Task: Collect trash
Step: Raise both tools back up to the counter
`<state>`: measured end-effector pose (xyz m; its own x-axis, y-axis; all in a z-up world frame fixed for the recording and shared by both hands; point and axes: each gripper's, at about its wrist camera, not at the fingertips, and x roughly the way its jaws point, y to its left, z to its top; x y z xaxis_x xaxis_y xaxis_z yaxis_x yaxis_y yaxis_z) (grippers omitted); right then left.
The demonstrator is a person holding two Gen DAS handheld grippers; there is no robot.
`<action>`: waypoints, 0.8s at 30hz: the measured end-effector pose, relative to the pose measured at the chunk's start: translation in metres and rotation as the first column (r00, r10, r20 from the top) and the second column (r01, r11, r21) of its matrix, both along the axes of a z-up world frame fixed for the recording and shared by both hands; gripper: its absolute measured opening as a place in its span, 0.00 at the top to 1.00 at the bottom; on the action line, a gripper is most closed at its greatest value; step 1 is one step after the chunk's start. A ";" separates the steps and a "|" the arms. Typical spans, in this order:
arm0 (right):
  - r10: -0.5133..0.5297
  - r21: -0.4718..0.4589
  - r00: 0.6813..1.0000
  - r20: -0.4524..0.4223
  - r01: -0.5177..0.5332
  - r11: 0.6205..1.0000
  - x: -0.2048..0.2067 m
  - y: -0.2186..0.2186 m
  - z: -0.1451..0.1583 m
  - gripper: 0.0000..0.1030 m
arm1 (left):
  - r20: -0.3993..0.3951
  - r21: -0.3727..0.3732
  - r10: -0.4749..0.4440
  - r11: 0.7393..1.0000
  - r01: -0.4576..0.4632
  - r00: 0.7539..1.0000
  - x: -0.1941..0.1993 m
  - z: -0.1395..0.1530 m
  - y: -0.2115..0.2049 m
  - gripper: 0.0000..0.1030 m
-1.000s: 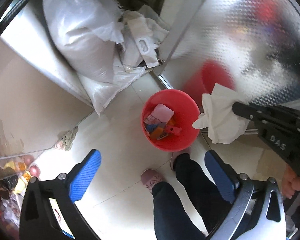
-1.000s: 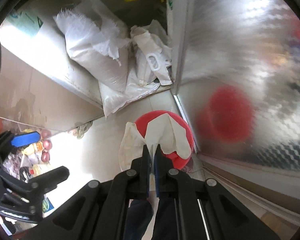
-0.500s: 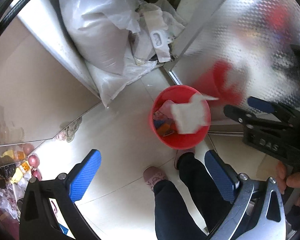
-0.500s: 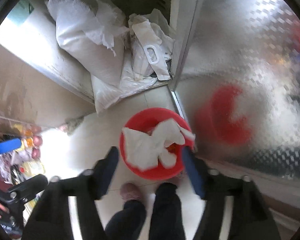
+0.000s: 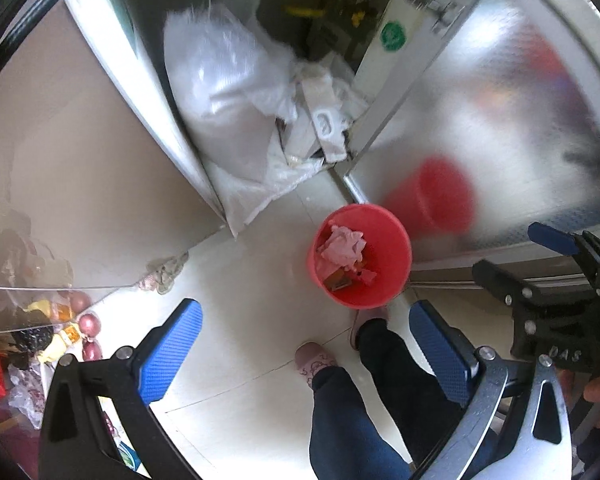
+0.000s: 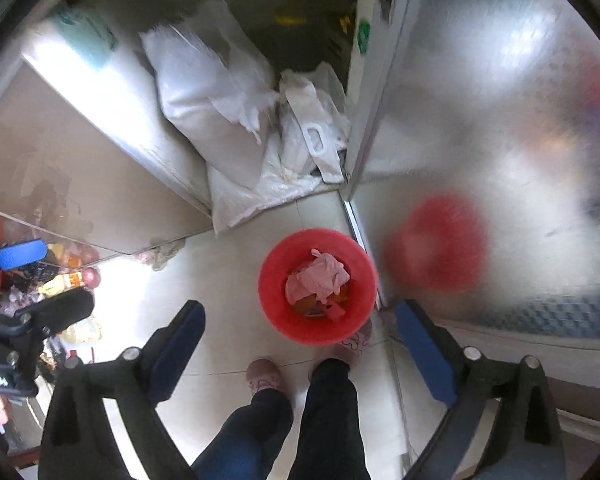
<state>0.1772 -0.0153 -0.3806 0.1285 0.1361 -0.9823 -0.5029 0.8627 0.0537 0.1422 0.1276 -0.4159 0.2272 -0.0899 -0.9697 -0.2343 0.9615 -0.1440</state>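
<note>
In the red bin (image 6: 318, 286) on the floor: crumpled tissue (image 6: 316, 280), soft, light, easily torn; best pinched at a raised fold. Above it, right gripper (image 6: 300, 344) opening wide, jaws empty. Left gripper (image 5: 304, 354) jaws wide apart, empty too.

The right gripper (image 6: 300, 340), earlier clamped on a white tissue (image 6: 318, 282) above the red bin (image 6: 276, 312), was opening its jaws; the tissue dropped and lay crumpled inside the bin, which appeared farther below both cameras.
</note>
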 end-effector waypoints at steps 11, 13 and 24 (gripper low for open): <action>-0.001 0.065 0.996 0.091 -0.005 0.998 -0.020 -0.009 0.167 0.01 | 0.144 0.028 -0.056 0.998 0.052 0.988 -0.025 0.166 -0.018 0.00; -0.006 0.078 0.993 0.116 -0.003 0.997 -0.021 -0.012 0.191 0.01 | 0.172 0.046 -0.065 0.997 0.057 0.983 -0.028 0.191 -0.019 0.00; -0.085 0.152 0.971 0.221 0.052 0.987 -0.010 -0.032 0.282 0.01 | 0.321 0.111 -0.067 0.993 0.032 0.945 -0.012 0.295 -0.025 0.00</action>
<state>0.1675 -0.0478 -0.0985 0.3594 0.2569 -0.8971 -0.4560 0.8871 0.0714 0.1301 0.1022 -0.1208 0.5280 -0.0126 -0.8492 -0.1431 0.9843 -0.1036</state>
